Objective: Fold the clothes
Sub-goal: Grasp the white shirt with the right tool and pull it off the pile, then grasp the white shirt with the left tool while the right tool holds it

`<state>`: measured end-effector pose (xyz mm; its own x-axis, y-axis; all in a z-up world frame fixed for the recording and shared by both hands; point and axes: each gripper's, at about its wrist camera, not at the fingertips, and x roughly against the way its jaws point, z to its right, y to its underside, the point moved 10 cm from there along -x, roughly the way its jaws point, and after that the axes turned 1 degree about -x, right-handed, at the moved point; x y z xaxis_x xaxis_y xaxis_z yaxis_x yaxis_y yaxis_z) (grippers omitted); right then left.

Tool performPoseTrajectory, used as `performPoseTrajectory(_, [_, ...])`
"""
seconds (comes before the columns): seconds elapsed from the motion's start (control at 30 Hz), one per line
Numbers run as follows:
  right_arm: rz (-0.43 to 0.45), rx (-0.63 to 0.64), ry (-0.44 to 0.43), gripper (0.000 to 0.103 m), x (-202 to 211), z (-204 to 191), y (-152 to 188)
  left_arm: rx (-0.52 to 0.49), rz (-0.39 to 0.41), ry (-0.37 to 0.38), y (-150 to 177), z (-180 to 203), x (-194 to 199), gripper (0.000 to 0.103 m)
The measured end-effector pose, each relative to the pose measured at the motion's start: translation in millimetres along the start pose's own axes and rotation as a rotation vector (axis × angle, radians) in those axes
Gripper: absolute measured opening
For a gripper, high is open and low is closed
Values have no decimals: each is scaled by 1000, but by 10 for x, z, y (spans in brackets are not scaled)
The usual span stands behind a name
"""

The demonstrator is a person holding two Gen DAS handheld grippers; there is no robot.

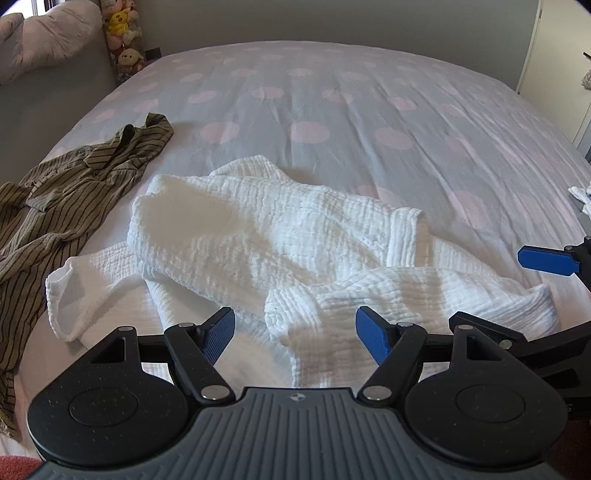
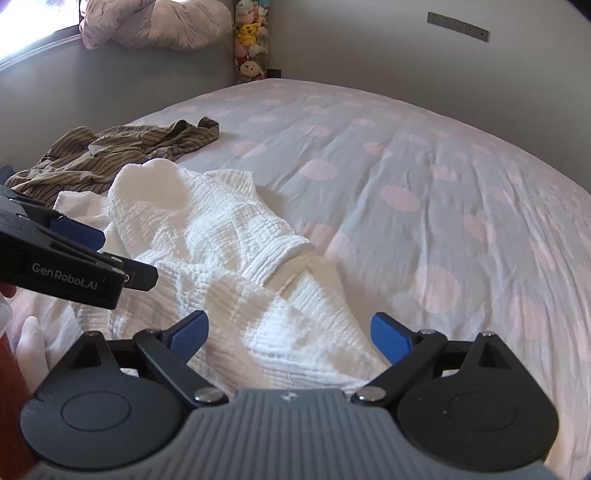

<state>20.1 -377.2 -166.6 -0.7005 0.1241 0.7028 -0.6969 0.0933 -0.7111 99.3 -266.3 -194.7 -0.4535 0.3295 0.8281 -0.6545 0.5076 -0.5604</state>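
Note:
A white crinkled garment (image 1: 266,236) lies rumpled on the near part of the bed, with one sleeve (image 1: 62,295) spread toward the left. My left gripper (image 1: 295,332) hovers open just above its near folds, nothing between the blue pads. In the right wrist view the same white garment (image 2: 229,258) fills the lower middle, and my right gripper (image 2: 290,338) stands open over its near edge. The left gripper's black body (image 2: 66,266) enters that view from the left. A blue fingertip of the right gripper (image 1: 546,258) shows at the right edge of the left wrist view.
A brown striped shirt (image 1: 59,206) lies crumpled on the bed's left side, beside the white garment. The bed sheet (image 1: 369,122), grey with pink dots, stretches far and right. Pillows (image 2: 159,22) and plush toys (image 2: 251,40) sit by the wall. A small white cloth (image 1: 583,195) lies at the right edge.

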Motion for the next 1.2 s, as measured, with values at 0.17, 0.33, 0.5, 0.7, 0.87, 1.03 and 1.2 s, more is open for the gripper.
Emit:
performPoseTrajectory(0.17, [-86,-32,-9,96,-317,42,46,46,-62,6,42,-112,-278,72])
performPoseTrajectory(0.33, [-135,-114,-47,96,-511,120,130,92,-110,37,114,-157,-520,73])
performPoseTrajectory(0.5, [-186,-169,-76,79,-656,149,251,126,-127,67,171,-144,-678,75])
performPoseTrajectory(0.7, [-125,-190,-129,31,-507,129,168,144,-102,127,148,-108,-621,52])
performPoseTrajectory(0.87, [-126,-122,-180,19,-281,-51,190,121,-131,140,166,-16,-502,37])
performPoseTrajectory(1.03, [-139,-76,-238,15,-53,-253,309,112,-142,156,221,22,-312,31])
performPoseTrajectory(1.2, [-174,18,-291,15,130,-495,473,101,-142,162,268,49,-110,54])
